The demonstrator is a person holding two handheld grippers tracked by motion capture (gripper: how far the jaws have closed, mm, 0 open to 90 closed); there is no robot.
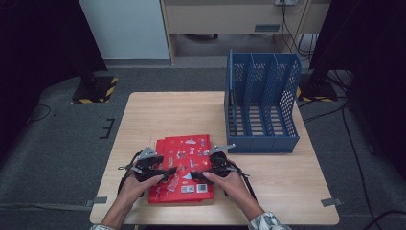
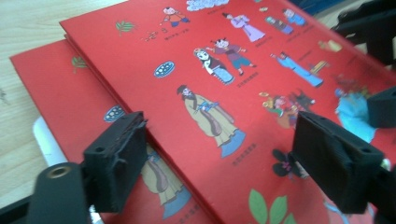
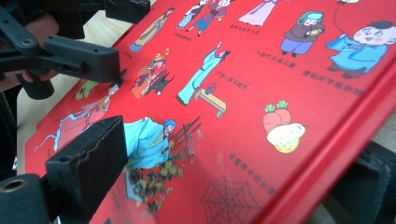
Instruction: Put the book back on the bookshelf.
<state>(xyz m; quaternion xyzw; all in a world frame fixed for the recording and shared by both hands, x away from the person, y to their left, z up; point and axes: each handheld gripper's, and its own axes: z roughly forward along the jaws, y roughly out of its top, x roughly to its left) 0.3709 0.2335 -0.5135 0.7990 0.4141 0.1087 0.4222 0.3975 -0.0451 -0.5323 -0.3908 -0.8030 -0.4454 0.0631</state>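
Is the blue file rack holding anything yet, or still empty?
Empty. The blue file rack stands upright with bare slots; both red books lie flat on the table.

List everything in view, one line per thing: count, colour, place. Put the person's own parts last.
Books: two, red with cartoon figures, stacked slightly offset at the table's near middle.
File rack: one, blue, three slots, far right part of the table.
Table: one, light wood, centre of the high view.
Weighted stand bases: two, black with yellow stripes, on the floor at either far side of the table.
Tape pieces: two, grey, by the table's near corners.
Left gripper: one, black, open over the books' left side.
Right gripper: one, black, open at the top book's right edge.
Hands: two, holding the grippers.
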